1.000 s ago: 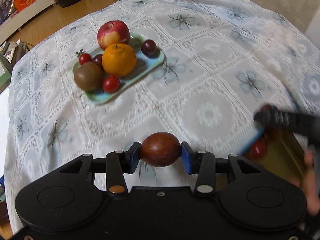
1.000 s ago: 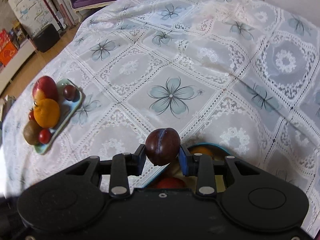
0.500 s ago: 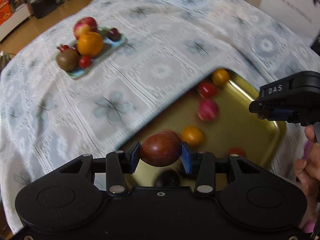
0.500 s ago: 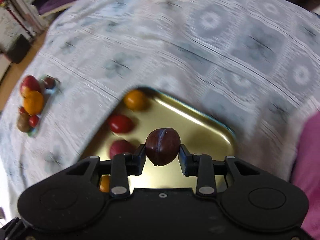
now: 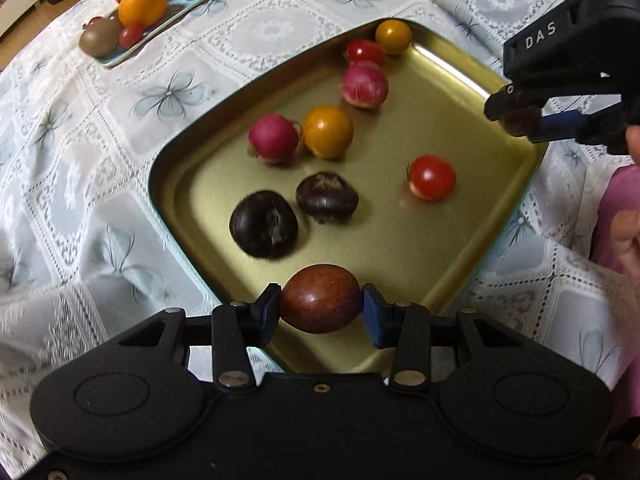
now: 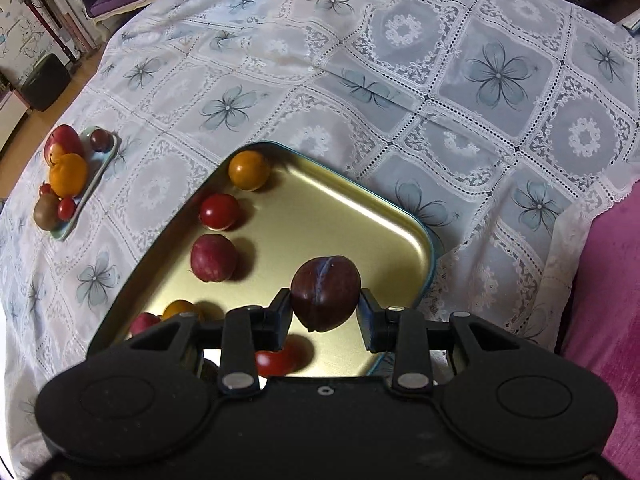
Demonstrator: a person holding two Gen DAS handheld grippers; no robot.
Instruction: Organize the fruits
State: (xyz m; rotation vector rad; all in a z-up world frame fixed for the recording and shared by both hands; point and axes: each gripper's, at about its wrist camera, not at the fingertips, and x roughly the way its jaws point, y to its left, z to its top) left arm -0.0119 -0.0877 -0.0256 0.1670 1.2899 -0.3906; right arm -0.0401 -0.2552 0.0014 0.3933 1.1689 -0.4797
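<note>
Gold tray [image 5: 460,92] directly under both tongs | left tongs [image 5: 320,310] clamp plum [image 5: 320,304] | right tongs [image 6: 324,306] clamp plum [image 6: 325,293]

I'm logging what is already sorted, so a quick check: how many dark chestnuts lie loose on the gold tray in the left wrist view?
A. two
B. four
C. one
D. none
A: two dark chestnuts lie side by side on the gold tray, ahead of the left gripper, which is shut on a reddish-brown fruit.
</note>
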